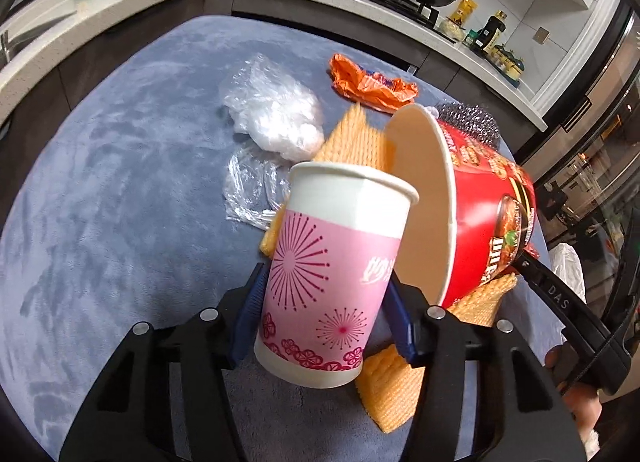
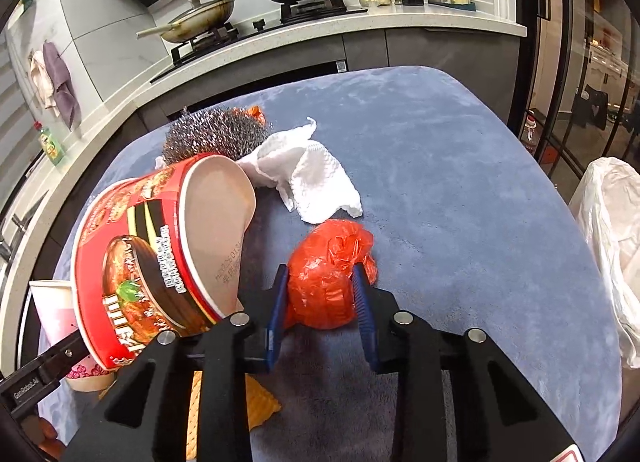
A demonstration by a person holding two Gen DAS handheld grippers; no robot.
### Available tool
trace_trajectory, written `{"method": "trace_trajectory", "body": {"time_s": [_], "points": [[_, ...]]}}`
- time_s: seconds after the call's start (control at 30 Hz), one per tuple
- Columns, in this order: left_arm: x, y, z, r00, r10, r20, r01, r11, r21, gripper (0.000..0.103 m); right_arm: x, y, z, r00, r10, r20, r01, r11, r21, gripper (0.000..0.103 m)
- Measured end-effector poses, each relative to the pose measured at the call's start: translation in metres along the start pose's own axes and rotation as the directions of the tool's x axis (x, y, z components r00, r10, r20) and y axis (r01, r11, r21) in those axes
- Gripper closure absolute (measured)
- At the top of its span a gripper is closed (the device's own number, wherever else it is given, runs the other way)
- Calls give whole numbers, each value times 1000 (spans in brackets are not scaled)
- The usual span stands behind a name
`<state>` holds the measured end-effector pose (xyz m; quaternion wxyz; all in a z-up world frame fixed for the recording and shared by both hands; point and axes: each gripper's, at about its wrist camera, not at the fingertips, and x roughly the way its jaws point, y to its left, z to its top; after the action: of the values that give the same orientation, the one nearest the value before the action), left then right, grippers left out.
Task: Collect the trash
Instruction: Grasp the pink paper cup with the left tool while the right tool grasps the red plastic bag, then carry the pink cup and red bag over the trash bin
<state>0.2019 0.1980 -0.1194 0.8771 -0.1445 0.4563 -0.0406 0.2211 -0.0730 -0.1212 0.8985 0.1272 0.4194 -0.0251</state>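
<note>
Both tools are loaded now. With the left tool (image 1: pixel 320 298) I pinch a pink and white paper cup with a firework print (image 1: pixel 332 274) around its lower half; the blue pads press its two sides, and the cup stands tilted with its mouth away from me. With the right tool (image 2: pixel 320 294) I squeeze a crumpled ball of red plastic bag (image 2: pixel 328 282) between the pads, which are closed on it about halfway.

Between my two hands lies a big red paper noodle bowl (image 1: pixel 480 198) on its side. Its axis goes across, with the open mouth toward the left tool and the bottom toward the right one. It is just beside the cup, so I judge the cup could go into it with a short move to the right.

More trash waits on the counter (image 1: pixel 100 182) covered with blue cloth: a clear crumpled plastic bag (image 1: pixel 276 118) and an orange wrapper (image 1: pixel 368 82), both ahead of the left tool.
</note>
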Motion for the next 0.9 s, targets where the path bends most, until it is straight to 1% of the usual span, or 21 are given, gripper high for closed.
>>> {"method": "trace_trajectory", "body": {"time_s": [0.1, 0.27, 0.4, 0.53, 0.7, 0.83, 0.9], "points": [[-9, -3, 1, 1000, 8, 22, -8, 1000, 9, 52, -11, -1, 1, 1000, 0, 26, 0, 1000, 0, 75], [-34, -7, 3, 997, 16, 81, -17, 1000, 18, 52, -36, -8, 8, 997, 14, 80, -16, 1000, 18, 75], [-58, -19, 6, 991, 7, 133, -14, 999, 52, 52, -57, -13, 15, 992, 22, 124, -25, 999, 24, 75], [-81, -41, 9, 985, -46, 169, 32, 996, 82, 52, -82, -24, 21, 984, 29, 174, -36, 999, 37, 75], [-100, -75, 11, 975, -103, 196, 74, 986, 152, 52, -113, -41, 27, 971, 25, 239, -39, 998, 51, 75], [-105, -112, 10, 968, -164, 192, 121, 968, 218, 52, -137, -62, 29, 960, 9, 281, -31, 997, 73, 75], [-104, -136, 9, 963, -202, 179, 152, 954, 259, 52, -149, -75, 28, 954, -9, 301, -18, 996, 88, 75]]}}
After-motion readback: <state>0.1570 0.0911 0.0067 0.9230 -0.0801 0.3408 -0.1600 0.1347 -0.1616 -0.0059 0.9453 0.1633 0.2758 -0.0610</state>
